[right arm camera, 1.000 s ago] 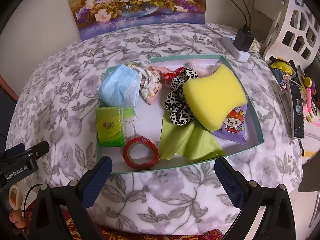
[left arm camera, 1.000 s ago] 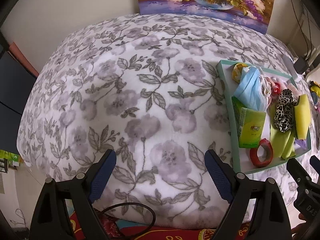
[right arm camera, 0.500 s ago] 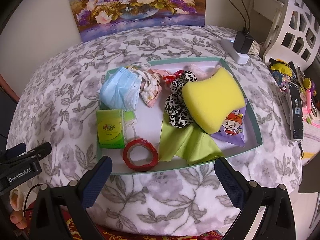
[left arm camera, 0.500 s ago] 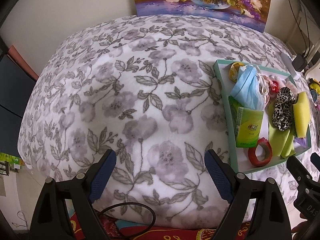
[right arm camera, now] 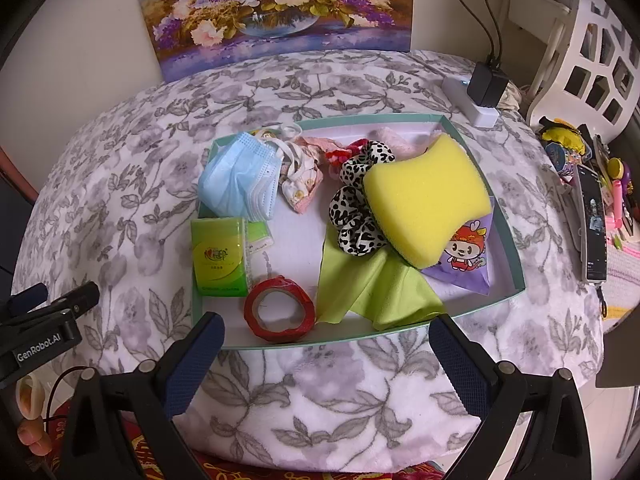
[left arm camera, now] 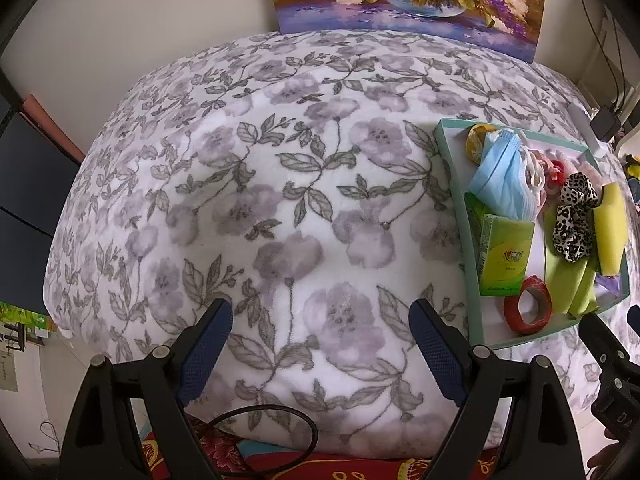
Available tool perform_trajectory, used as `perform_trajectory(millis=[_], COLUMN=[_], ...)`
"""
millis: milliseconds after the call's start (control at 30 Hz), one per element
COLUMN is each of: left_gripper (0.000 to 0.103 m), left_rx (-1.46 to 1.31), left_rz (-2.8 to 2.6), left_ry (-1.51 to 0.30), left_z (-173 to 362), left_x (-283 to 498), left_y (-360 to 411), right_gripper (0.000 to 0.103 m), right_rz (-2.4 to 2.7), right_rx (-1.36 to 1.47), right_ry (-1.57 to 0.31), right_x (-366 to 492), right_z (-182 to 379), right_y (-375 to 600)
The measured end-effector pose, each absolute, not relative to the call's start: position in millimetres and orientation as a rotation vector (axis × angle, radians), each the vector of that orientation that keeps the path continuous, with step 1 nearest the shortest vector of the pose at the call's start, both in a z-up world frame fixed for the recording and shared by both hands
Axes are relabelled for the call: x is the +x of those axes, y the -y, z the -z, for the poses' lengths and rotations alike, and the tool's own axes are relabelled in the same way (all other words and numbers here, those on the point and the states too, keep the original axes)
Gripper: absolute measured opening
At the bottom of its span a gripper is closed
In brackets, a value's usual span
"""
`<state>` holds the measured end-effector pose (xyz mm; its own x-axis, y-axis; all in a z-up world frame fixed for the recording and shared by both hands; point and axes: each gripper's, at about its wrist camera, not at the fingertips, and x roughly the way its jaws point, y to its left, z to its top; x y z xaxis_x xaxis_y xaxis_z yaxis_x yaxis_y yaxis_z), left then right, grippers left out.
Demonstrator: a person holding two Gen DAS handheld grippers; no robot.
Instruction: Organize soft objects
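Right now both grippers hang empty at the near edge of the worktop, which a floral blanket (left arm camera: 280, 184) covers. The left gripper (left arm camera: 320, 336) has its jaws spread wide over bare blanket; the right gripper (right arm camera: 326, 354) has its jaws spread too, with the near rim of the tray (right arm camera: 516, 280) just ahead of them.

All the soft things lie inside that tray in a loose jumble. Ahead and left of the right jaws sit the green tissue pack (right arm camera: 218, 258) and, beyond it, the blue face mask (right arm camera: 240, 178). Dead ahead is the red tape roll (right arm camera: 280, 310), nearest the jaws. Ahead and right, the green cloth (right arm camera: 368, 286) spreads under the leopard scrunchie (right arm camera: 358, 216) and the yellow sponge (right arm camera: 426, 204), which overlaps a purple packet (right arm camera: 466, 254). A patterned pink fabric piece (right arm camera: 302, 184) lies at the far middle.

So the things are gathered in one tray, yet heaped over one another. That fits either a sort yet to come out onto the blanket, or a finished gathering into the tray; I cannot tell which.

Beyond the tray's far right corner lies a white adapter with a black plug (right arm camera: 482, 88). A flower painting (right arm camera: 276, 12) leans at the back. Nothing blocks the way between the jaws and the tray.
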<state>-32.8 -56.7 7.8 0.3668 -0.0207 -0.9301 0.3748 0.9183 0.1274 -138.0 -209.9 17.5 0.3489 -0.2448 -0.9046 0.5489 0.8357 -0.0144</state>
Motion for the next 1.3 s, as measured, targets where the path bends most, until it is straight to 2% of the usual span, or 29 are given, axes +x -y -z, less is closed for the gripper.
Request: perform_trajectory(millis=[1300], left_gripper=[0.090], left_rx=[0.335], left_rz=[0.242], left_ry=[-1.179], left_z=[-7.0], left_x=[-31.1], left_y=[54.6], right_gripper=[0.103], right_rz=[0.528], right_rx=[0.315], right_ry=[-1.102], right_x=[-137.9], right_z=[-17.2], right_y=[210.6])
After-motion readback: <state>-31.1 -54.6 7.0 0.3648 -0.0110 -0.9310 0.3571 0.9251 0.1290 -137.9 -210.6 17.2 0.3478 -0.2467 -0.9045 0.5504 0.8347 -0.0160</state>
